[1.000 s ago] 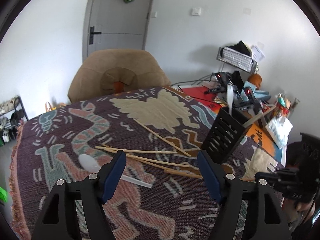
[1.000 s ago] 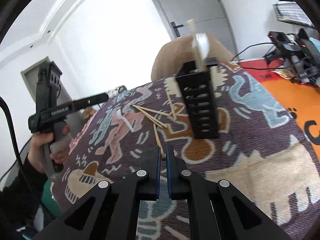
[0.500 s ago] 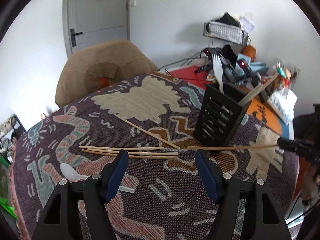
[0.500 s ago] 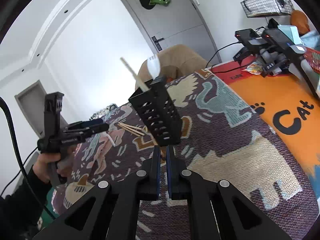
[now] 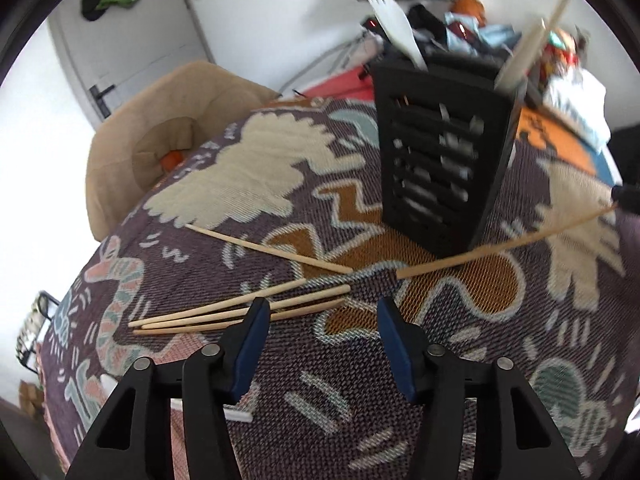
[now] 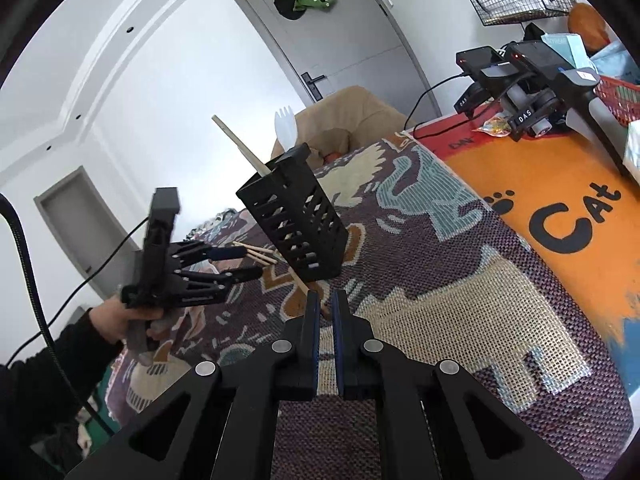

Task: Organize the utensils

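- A black slotted plastic utensil caddy (image 5: pixel 440 152) is seen standing on a patterned woven blanket (image 5: pixel 280 420) that covers the table; a white plastic spork (image 5: pixel 394 16) and a pale wooden chopstick (image 5: pixel 532 40) are held upright in it.
- Three loose wooden chopsticks (image 5: pixel 240 312) are laid side by side on the blanket, just ahead of the left gripper (image 5: pixel 320 316); a fourth, single chopstick (image 5: pixel 268 246) is laid slantwise beyond them.
- The left gripper's blue-padded jaws are closing over the blanket; nothing is pressed between them, and the near ends of the three chopsticks are reached only by the left finger (image 5: pixel 252 332).
- A long chopstick (image 5: pixel 504 248) is held off the blanket by its far end, across the foot of the caddy; its free tip is near the gap ahead of the left gripper.
- The right gripper (image 6: pixel 325 308) is closed on that chopstick, whose shaft is seen running from between the pads toward the caddy's base.
- A white plastic handle (image 5: pixel 236 414) is partly hidden under the left gripper.
- Shown only in the left wrist view: the full spread of chopsticks and a tan padded chair (image 5: pixel 160 120) behind the table.
- Shown only in the right wrist view: the person's hand (image 6: pixel 120 316) on the left gripper's grip, an orange mat marked "Cat" (image 6: pixel 560 200), and black chargers with cables (image 6: pixel 516 80) beyond it.
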A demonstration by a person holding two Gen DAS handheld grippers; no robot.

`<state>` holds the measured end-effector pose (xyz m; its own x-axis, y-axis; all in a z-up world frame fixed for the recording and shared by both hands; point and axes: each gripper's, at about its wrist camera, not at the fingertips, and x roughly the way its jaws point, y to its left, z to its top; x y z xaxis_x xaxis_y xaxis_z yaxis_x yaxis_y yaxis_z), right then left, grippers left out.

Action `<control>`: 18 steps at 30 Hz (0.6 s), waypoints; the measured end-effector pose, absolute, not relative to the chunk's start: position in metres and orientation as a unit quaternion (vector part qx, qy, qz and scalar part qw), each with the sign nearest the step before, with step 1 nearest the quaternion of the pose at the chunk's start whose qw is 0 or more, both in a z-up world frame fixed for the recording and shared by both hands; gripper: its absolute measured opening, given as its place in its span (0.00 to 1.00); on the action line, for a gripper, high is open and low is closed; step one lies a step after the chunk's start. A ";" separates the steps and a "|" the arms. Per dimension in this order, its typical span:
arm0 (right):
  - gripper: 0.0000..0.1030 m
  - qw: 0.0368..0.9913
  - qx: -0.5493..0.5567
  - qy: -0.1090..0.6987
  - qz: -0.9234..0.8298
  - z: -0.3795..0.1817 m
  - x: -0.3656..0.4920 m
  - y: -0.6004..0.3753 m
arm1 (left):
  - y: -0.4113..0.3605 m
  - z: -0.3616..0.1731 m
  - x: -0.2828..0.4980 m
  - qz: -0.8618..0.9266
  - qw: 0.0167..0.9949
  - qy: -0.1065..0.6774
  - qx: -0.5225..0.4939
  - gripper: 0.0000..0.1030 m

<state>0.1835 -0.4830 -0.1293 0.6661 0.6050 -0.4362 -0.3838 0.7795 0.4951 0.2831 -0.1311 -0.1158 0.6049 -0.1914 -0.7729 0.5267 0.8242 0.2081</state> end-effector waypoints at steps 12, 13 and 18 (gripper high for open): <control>0.07 0.894 0.178 0.307 0.275 -0.133 0.181 -0.485 | -0.136 -0.134 0.305 -0.239 0.854 0.396 0.237 0.37; 0.07 0.894 0.178 0.308 0.274 -0.133 0.182 -0.485 | -0.136 -0.134 0.306 -0.246 0.852 0.401 0.229 0.34; 0.07 0.894 0.175 0.311 0.271 -0.132 0.182 -0.484 | -0.131 -0.135 0.304 -0.255 0.848 0.411 0.217 0.32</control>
